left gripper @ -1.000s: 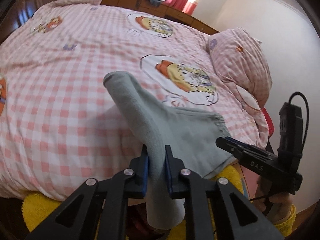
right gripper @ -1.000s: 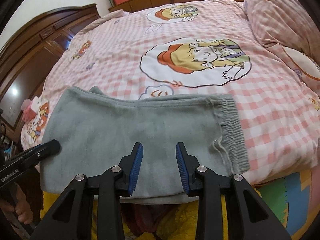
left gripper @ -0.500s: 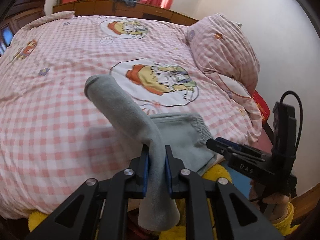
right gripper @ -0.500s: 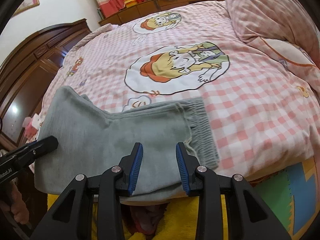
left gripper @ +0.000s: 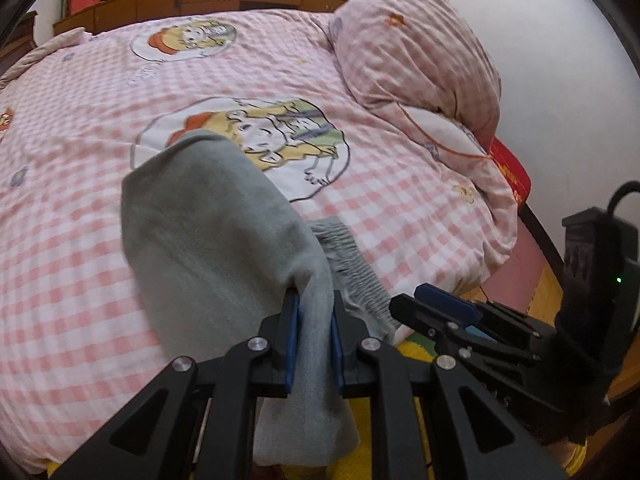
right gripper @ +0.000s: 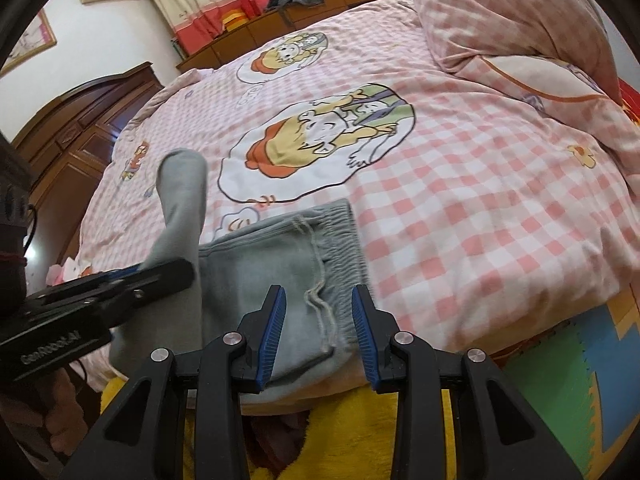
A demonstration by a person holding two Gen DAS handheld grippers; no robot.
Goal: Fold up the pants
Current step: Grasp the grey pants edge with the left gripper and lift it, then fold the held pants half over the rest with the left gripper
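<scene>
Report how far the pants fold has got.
Done: the grey pants lie with their waistband flat near the bed edge. In hand: the left gripper is shut on the leg end, lifted over toward the waistband. Left: lay it down and smooth; the right gripper hangs open above the drawstring.

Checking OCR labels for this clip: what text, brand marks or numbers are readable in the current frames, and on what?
"GenRobot.AI": white lettering on the black body of the left tongs, seen in the right wrist view, slightly blurred.
Red packet beside the pillow: yellowish marks, too blurred to read.
Bed cover: small squiggles beside the cartoon prints, not readable as words.
Right tongs in the left wrist view: no lettering readable.
Grey pants: no label visible.
</scene>
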